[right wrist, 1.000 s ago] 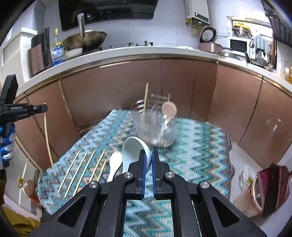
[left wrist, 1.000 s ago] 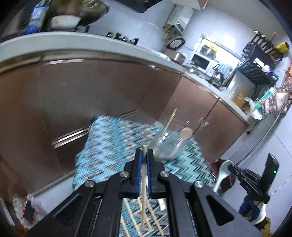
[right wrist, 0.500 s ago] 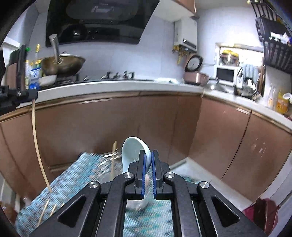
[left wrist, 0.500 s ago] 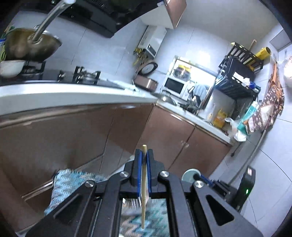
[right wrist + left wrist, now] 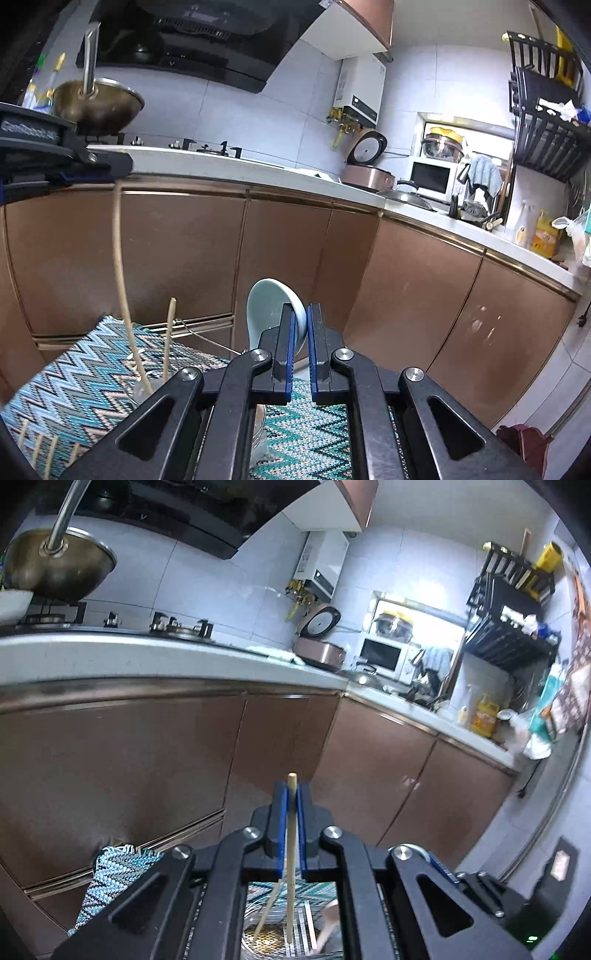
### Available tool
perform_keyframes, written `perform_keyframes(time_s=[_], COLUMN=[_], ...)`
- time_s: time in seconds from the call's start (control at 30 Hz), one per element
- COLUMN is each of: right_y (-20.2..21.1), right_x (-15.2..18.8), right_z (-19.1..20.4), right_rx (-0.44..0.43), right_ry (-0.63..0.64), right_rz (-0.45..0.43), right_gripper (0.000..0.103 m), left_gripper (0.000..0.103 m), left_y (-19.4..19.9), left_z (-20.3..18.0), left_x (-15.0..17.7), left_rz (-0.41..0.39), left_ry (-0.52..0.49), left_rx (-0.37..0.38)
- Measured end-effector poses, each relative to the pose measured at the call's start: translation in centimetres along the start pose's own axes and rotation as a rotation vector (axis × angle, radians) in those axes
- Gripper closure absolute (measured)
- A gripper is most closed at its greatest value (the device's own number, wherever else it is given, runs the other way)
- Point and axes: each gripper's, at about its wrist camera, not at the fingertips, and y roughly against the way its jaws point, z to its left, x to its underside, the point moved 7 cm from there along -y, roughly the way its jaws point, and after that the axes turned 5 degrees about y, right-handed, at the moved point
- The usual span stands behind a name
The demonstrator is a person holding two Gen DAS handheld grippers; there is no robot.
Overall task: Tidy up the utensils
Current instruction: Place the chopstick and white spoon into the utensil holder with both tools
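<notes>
Left gripper (image 5: 291,805): jaws clamped on a chopstick (image 5: 291,853), gripped near its top so only the tip stands above the blue pads. It hangs almost plumb. Lower end sits inside the holder (image 5: 295,938), a clear glass container straight below, where a second stick already leans.

Right gripper (image 5: 299,332): jaws pinched on the rim of a pale spoon (image 5: 273,314), bowl standing up above the pads. Handle hidden behind the gripper; I can't tell how much hangs below.

From the right view, the holder (image 5: 147,391) sits on the zigzag cloth (image 5: 74,376) covering the desk, with spare sticks (image 5: 48,454) lying flat at the near left edge. Beyond: brown cabinets (image 5: 280,254), then a counter with hob and wok (image 5: 98,105).

Handling, my read: chopstick is light, stiff, thin; it swings easily in the pads, so the high hold suits a straight drop. Spoon looks ceramic: heavier, glazed, slippery, chippable against glass. A rim pinch is marginal; I'd lower it in slowly, handle first, and release low.
</notes>
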Motion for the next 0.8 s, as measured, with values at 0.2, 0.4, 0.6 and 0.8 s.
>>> perform_keyframes(time_s=[0.2, 0.4, 0.6, 0.8], right_y=[-0.9, -0.4, 2.1, 5.9], right_x=[2.5, 4.0, 3.1, 2.2], right_z=[1.5, 2.2, 1.6, 0.2], right_rx=[-0.001, -0.035, -0.031, -0.004], right_ry=[0.002, -0.017, -0.04, -0.075], right_rz=[0.01, 0.026, -0.008, -0.044], right_gripper=[0.096, 0.066, 0.039, 0.009], left_gripper=[0.098, 0.096, 0.07, 0.047], left_y=[-2.6, -2.6, 0.4, 4.9], left_z=[1.4, 2.2, 2.4, 2.7], left_x=[3.8, 5.1, 4.2, 3.1], left_rz=[0.025, 0.05, 0.027, -0.017], left_ry=[-0.021, -0.006, -0.004, -0.017], left_rx=[-0.048, -0.046, -0.045, -0.068])
